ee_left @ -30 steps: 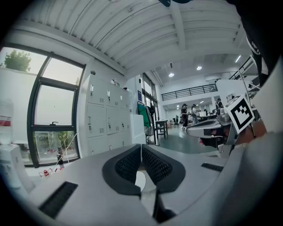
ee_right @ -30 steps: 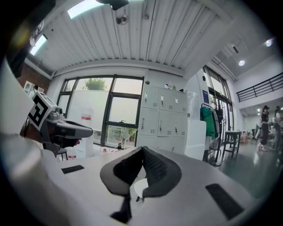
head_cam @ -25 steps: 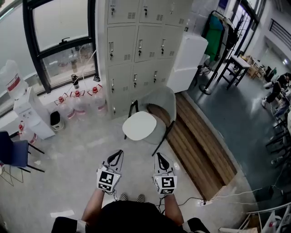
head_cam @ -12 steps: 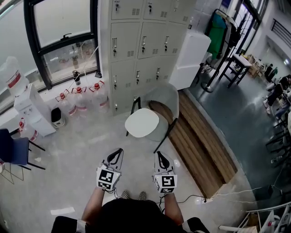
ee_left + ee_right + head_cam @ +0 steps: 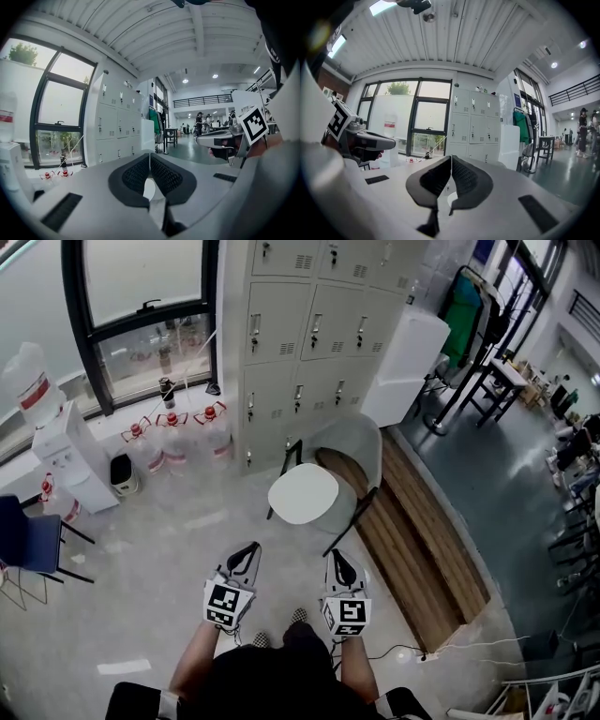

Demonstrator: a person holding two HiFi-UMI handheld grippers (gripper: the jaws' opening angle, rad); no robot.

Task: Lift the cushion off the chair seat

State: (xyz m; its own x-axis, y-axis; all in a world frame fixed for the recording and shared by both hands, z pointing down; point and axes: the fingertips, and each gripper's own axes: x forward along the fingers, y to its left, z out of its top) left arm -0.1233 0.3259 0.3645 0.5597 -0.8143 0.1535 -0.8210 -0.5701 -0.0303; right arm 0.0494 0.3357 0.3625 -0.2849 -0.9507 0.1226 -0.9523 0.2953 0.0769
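Ahead on the floor (image 5: pixel 169 549), before grey lockers (image 5: pixel 309 324), stands a grey-shelled chair (image 5: pixel 364 442) with the cushion (image 5: pixel 303 493), a smooth white oval, lying flat on its seat. Left claw (image 5: pixel 251 548) and right claw (image 5: pixel 335 555) reach forward side by side, almost level, well short of the chair, each bearing a black-and-white square marker. Both have their jaws pressed together on nothing.
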